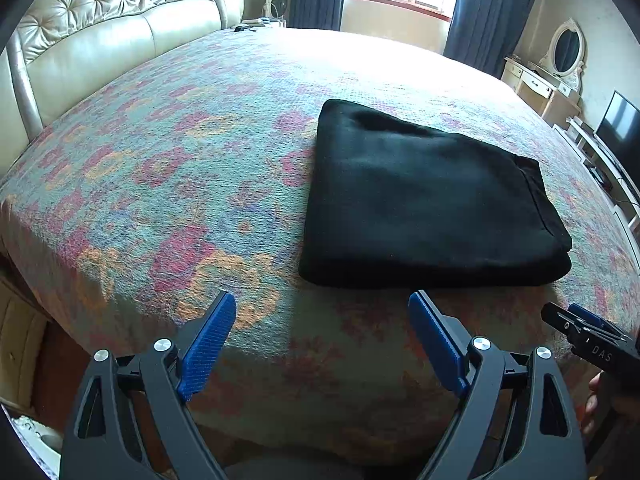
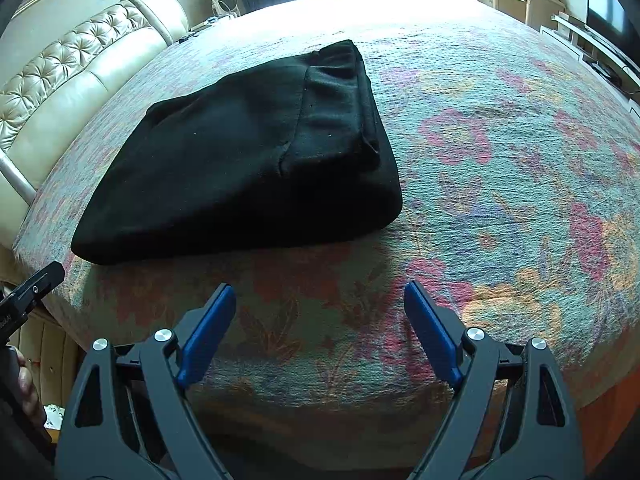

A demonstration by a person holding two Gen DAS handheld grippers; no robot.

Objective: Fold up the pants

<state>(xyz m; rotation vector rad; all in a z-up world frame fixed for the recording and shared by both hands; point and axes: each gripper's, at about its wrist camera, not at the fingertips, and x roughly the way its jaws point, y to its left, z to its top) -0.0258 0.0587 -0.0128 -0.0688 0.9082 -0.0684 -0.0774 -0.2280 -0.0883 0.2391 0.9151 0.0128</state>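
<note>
black pants (image 1: 432,196) folded on bed (image 1: 180,184); left hand-held gripper (image 1: 322,344) and right hand-held gripper (image 2: 320,332) both released, empty. risk: a stray nudge reopens loose layers.

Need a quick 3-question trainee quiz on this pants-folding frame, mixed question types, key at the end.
1. True or false: the black pants lie spread out flat at full length on the bed.
2. Multiple choice: the left hand-held gripper is A) shut on the pants, B) open with nothing between its fingers, C) shut on the bedspread.
3. Short answer: what do the folded pants rest on?

Key
1. False: they are folded into a compact stack.
2. B. The right hand-held gripper is open and empty too, short of the pants.
3. The floral bedspread, near the bed's front edge.
</note>
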